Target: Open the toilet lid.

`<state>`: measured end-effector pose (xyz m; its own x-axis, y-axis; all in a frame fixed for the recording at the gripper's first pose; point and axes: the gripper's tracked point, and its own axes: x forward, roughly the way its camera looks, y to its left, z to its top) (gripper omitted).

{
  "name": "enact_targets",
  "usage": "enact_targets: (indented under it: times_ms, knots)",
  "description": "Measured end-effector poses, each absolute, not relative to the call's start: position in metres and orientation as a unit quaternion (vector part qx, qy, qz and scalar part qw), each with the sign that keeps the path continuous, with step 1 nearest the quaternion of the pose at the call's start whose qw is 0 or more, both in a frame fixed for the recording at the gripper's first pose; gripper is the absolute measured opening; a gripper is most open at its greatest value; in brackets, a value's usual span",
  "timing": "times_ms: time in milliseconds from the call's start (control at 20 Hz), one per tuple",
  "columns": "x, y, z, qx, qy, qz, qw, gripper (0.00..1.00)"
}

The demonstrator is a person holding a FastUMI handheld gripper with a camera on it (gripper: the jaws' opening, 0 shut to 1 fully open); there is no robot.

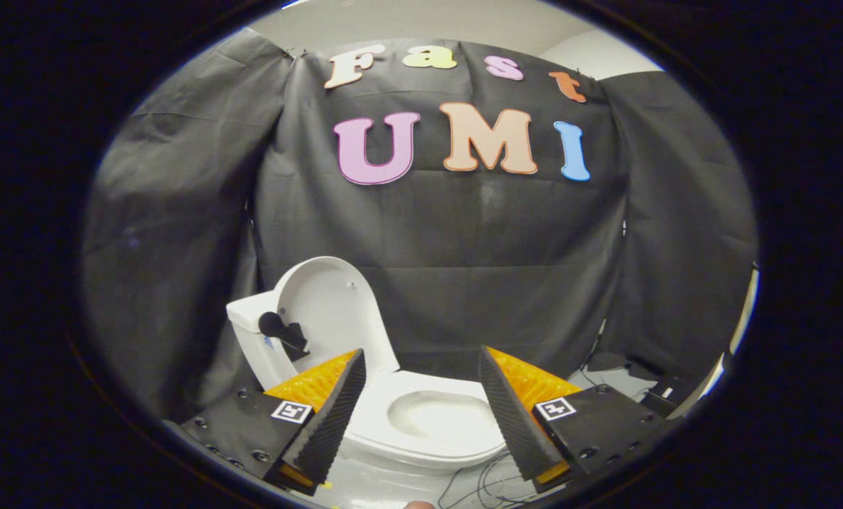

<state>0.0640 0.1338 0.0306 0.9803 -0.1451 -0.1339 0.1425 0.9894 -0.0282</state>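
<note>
The toilet lid (333, 304), a smooth white oval shell, stood upright against the tank (251, 332) beyond the gripper (421, 403), whose ribbed fingers (333, 417) were spread wide apart, holding nothing. Between them lay the glossy seat (463, 396) and open bowl (439, 417), just ahead and below. The opening step appeared complete; any next move would seem to call only for drawing clear without knocking the lid. A dark flush handle (280, 329) jutted from the tank; thin cables (485, 481) trailed over the pale floor, matte black cloth (506, 283) draped behind
</note>
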Motion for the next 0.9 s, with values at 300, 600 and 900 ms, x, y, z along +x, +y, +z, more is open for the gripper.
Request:
enact_targets:
  times_ms: [300,600,900]
  knots:
    - [0.046,0.106,0.019,-0.022,0.087,-0.079,0.993,0.99]
    - [0.041,0.103,0.025,-0.013,0.074,-0.071,0.995,0.99]
    - [0.041,0.102,0.027,-0.002,0.042,-0.06,0.997,0.99]
